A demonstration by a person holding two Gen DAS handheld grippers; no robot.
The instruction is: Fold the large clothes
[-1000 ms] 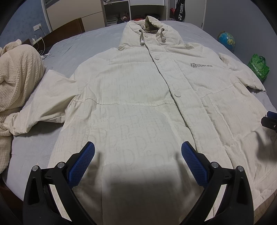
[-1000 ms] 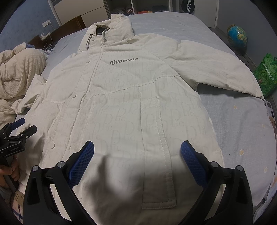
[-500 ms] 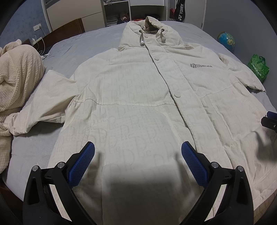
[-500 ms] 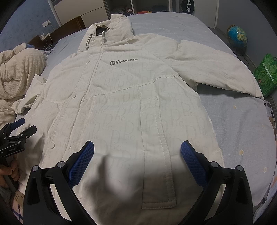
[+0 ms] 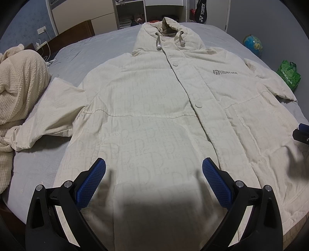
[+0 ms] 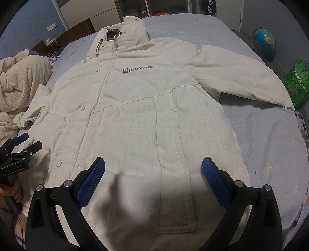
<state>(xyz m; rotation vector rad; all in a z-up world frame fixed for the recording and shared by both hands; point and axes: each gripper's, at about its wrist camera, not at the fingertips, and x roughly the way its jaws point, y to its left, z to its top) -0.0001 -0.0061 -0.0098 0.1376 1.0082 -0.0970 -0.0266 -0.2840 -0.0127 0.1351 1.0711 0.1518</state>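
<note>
While both tools hang above the lower half of the garment, the left gripper (image 5: 154,174) has its blue textured pads spread wide with nothing between them, and its shadow falls on the fabric just below. The right gripper (image 6: 153,174) is spread the same way, empty, over the hem near a long stitched pocket flap (image 6: 176,189). In the right wrist view the left gripper appears again at the left edge, a hand (image 6: 8,195) wrapped around its handle.

Beneath them lies the task's thing — a large cream hooded jacket (image 5: 154,115) with a faint letter pattern, spread face up and snapped shut on the grey-sheeted bed (image 5: 81,58). Its hood (image 5: 170,36) points toward the far end of the bed, two drawcords hanging at the collar, and a grey "liberate" logo (image 6: 138,69) sits on the chest. One sleeve (image 5: 48,114) reaches out toward a cream knitted blanket (image 5: 21,86) bunched at the bed's side and touches it; the other sleeve (image 6: 241,77) stretches out flat to the opposite side.

Beyond the bed stand a blue globe (image 6: 264,40) and a green shopping bag (image 6: 296,83) on the floor — and, farther back, open shelves (image 5: 129,13) with folded clothes.
</note>
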